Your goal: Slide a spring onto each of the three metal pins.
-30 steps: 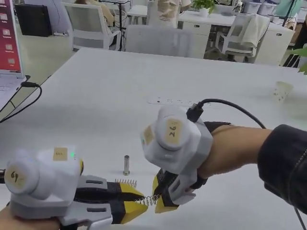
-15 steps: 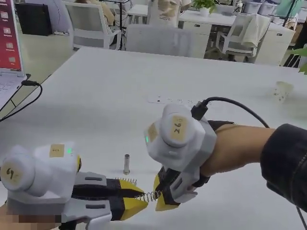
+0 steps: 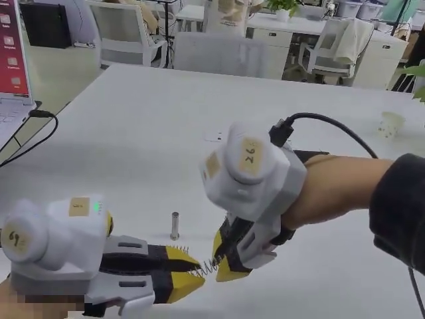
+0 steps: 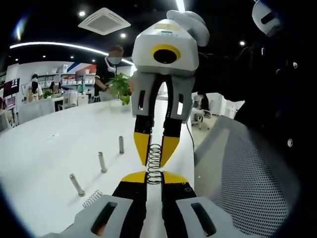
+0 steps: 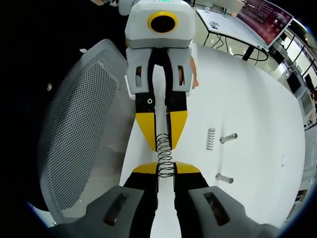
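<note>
Bridging the two pairs of yellow jaw tips, the spring (image 3: pixel 207 268) sits low in the head view at about 6 o'clock, stretched in a short line between the grippers. The left gripper (image 4: pixel 153 177) comes in from 9 o'clock with its jaws drawn down to a sliver, pinching one end of the coils. The right gripper (image 5: pixel 166 168) reaches down from 1 o'clock, its jaws likewise nearly together and clamped on the other end.

At 10 o'clock from the held spring, a second spring (image 3: pixel 176 251) lies on the white table (image 3: pixel 133 133), just beside the left gripper's upper jaw. Beyond it, at 11 o'clock, an upright pin (image 3: pixel 174 226) stands alone on the bare surface.

From the left gripper view, three metal pins (image 4: pixel 102 162) stand in a row at 9 o'clock of the jaws, apart from one another, with the second spring near the closest one.

A black cable (image 3: pixel 319 123) arcs away from the right gripper toward 3 o'clock, above a dark sleeve (image 3: pixel 398 212). A laptop (image 3: pixel 10 60) sits at the 9 o'clock edge, and office chairs (image 3: pixel 126 33) stand past the table at 12 o'clock.
</note>
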The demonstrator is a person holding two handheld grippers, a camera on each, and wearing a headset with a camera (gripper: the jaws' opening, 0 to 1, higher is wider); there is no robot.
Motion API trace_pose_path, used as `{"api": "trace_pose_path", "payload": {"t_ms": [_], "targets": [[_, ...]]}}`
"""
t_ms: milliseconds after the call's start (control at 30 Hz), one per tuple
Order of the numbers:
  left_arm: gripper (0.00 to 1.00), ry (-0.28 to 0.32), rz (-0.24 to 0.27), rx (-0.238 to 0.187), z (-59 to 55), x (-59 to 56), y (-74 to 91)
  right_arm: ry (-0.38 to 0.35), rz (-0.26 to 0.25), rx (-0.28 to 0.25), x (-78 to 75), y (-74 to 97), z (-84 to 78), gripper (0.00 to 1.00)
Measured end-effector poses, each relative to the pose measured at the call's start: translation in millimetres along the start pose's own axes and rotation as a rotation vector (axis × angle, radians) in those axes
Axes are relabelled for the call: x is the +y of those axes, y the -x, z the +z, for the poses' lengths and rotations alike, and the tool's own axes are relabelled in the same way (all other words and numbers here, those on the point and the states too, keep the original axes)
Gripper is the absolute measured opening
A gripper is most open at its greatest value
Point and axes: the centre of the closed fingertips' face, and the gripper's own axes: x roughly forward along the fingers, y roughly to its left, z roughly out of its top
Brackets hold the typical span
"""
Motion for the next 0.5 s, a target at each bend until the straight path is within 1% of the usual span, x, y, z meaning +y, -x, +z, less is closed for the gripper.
{"api": "trace_pose_path", "payload": {"t_ms": [67,200,500], "targets": [[0.02,-0.004,-0.001,0.004,-0.6,-0.5,-0.7,-0.002,0.007,-0.005,1.1,2.5,3.2,0.08],[0.02,-0.01,-0.001,-0.001,1.1,-0.2,-0.4,0.002,0.008,0.001,1.3,4.3,4.5,0.08],[0.02,-0.022,-0.003,0.005,-0.1,-0.2,-1.5,-0.016,0.017,-0.017,1.9,8.4,13.0,0.08]]}}
